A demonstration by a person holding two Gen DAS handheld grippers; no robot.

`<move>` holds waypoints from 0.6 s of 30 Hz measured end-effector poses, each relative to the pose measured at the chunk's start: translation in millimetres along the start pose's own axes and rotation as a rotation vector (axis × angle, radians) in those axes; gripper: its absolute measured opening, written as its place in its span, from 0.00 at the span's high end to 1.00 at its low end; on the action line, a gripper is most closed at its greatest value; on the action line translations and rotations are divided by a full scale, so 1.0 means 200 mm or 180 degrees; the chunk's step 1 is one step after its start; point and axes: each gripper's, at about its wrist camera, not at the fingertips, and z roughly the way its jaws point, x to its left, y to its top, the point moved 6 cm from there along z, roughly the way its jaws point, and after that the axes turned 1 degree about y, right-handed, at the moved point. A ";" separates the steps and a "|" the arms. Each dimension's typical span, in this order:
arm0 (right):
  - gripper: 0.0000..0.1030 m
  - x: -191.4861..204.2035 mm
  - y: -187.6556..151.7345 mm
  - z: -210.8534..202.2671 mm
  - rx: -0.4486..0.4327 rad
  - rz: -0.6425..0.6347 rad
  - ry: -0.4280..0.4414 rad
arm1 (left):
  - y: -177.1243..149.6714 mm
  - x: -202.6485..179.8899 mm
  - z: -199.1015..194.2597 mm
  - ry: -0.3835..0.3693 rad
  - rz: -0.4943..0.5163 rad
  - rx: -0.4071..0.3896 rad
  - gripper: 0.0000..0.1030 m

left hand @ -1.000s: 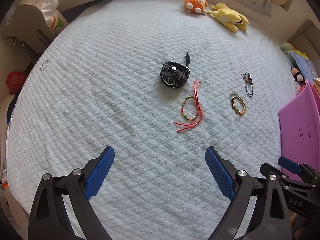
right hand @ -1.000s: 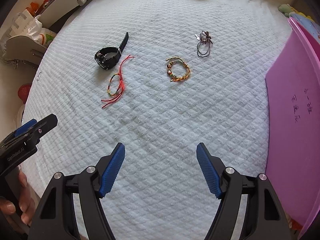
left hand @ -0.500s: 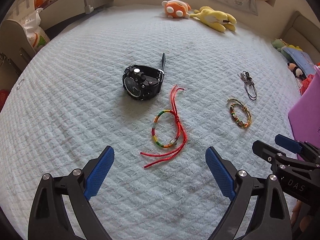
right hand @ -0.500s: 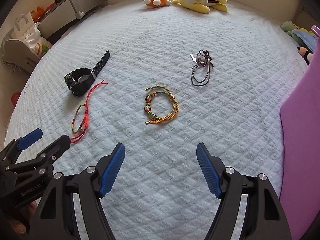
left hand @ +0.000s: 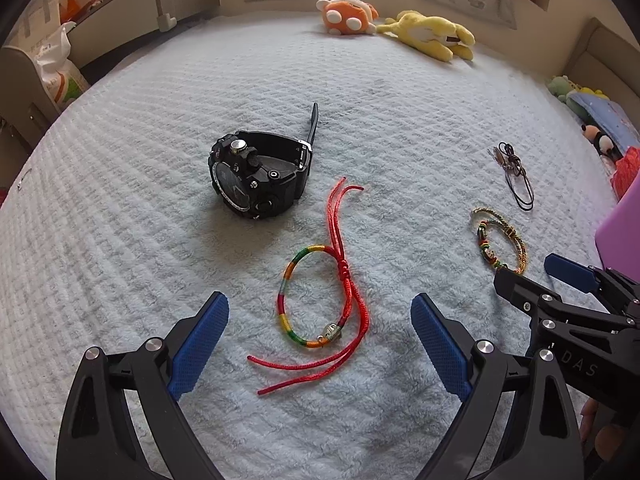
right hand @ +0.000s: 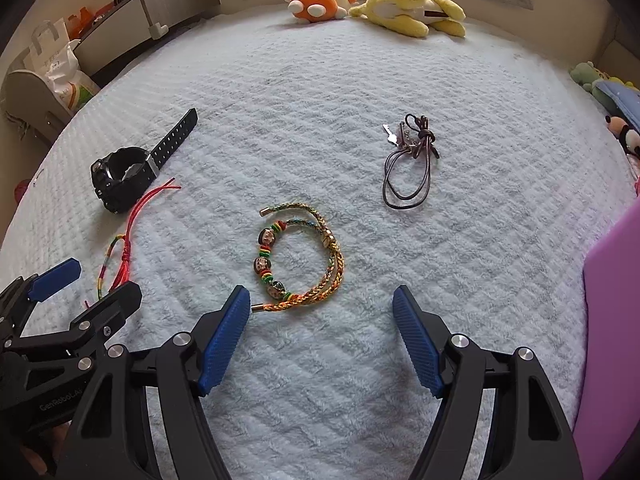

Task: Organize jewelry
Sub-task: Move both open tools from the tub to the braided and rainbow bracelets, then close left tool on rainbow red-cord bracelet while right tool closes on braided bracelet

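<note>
A red string bracelet (left hand: 320, 300) with a coloured band lies on the white quilt, right between the tips of my open left gripper (left hand: 320, 312). A black watch (left hand: 260, 176) lies beyond it. A beaded braided bracelet (right hand: 300, 264) lies just ahead of my open right gripper (right hand: 322, 304), its near end close to the left fingertip (right hand: 236, 304). A dark cord necklace (right hand: 412, 164) with a small charm lies farther right. Both grippers are empty. The right gripper (left hand: 560, 280) also shows in the left wrist view.
A purple box (right hand: 612, 304) stands at the right edge. Orange (right hand: 320, 0) and yellow (right hand: 408, 12) plush toys lie at the far end of the bed. More toys (left hand: 580, 96) sit at the right. A shelf and a bag (right hand: 60, 76) stand at the left.
Both grippers have moved forward and lower toward the bed. The red bracelet has come between the left fingers and the beaded bracelet close before the right fingers. Both stayed open.
</note>
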 end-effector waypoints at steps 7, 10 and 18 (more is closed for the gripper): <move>0.31 0.03 0.03 0.06 -0.0053 -0.0178 -0.0019 | 0.01 -0.01 0.06 -0.0005 -0.0002 -0.0023 0.12; 0.32 0.04 0.04 0.08 -0.0094 -0.0254 -0.0060 | 0.01 -0.02 0.09 -0.0007 0.0013 -0.0026 0.12; 0.32 0.04 0.04 0.11 -0.0186 -0.0356 -0.0086 | 0.00 -0.02 0.13 -0.0040 0.0005 -0.0119 0.10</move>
